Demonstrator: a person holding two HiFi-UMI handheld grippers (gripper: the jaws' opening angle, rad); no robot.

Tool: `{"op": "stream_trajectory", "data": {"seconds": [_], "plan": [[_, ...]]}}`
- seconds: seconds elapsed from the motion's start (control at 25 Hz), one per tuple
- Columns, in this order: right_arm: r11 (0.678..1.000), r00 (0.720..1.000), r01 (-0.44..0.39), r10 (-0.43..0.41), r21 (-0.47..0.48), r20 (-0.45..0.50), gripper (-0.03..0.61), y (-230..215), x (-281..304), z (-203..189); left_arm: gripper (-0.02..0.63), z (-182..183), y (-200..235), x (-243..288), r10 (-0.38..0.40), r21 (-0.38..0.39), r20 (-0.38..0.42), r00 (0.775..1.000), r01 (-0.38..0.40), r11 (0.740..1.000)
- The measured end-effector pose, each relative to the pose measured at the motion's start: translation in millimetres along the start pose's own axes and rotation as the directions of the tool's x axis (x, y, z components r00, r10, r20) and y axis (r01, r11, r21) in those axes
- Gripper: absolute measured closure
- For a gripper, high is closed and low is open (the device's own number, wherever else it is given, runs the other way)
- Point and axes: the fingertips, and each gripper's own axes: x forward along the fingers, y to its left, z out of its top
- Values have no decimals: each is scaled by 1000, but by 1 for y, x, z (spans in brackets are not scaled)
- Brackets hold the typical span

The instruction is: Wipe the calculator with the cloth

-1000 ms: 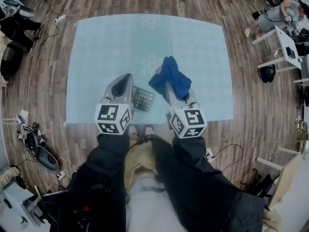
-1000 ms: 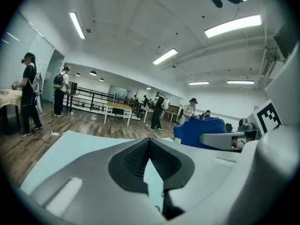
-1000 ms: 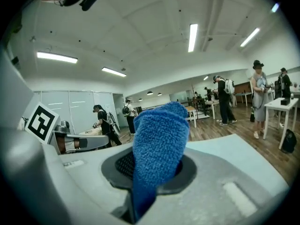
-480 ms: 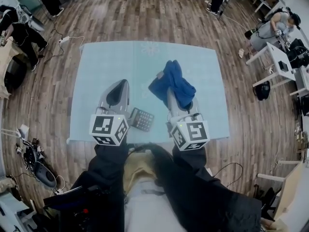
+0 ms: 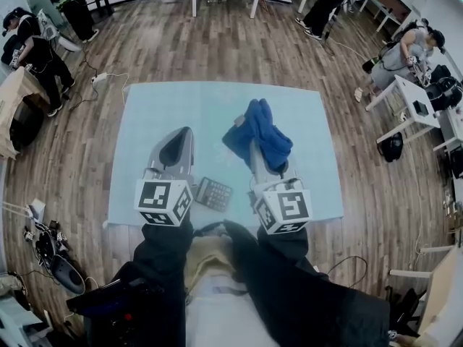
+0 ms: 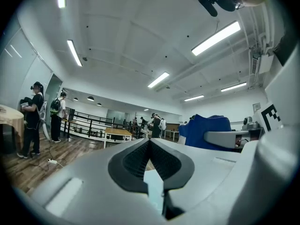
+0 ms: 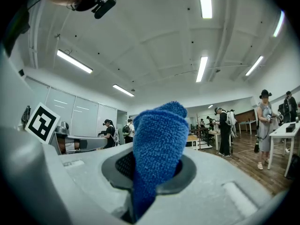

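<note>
Looking steeply down, I see a pale blue table (image 5: pixel 163 110) on a wooden floor. My left gripper (image 5: pixel 179 137) is held over its near half, tip pointing away from me. My right gripper (image 5: pixel 255 144), beside it, has a blue cloth (image 5: pixel 259 127) bunched over its tip. A dark calculator (image 5: pixel 215 194) lies flat between the two grippers, near the table's front edge.

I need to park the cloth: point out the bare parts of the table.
Bare: the table's whole far half, beyond the cloth; the strip left of the left claw; the strip right of the cloth. Crowded: the middle of the near edge, where the calculator lies between the left claw and the right claw.
</note>
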Motion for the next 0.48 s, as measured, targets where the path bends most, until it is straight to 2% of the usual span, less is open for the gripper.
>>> {"op": "stream_trajectory", "data": {"seconds": [0.48], "plan": [[1000,1000,17,-17,-26,19,522,6,-1,10,617,10,-3,1,-29,12,15,999,28,1000]]}}
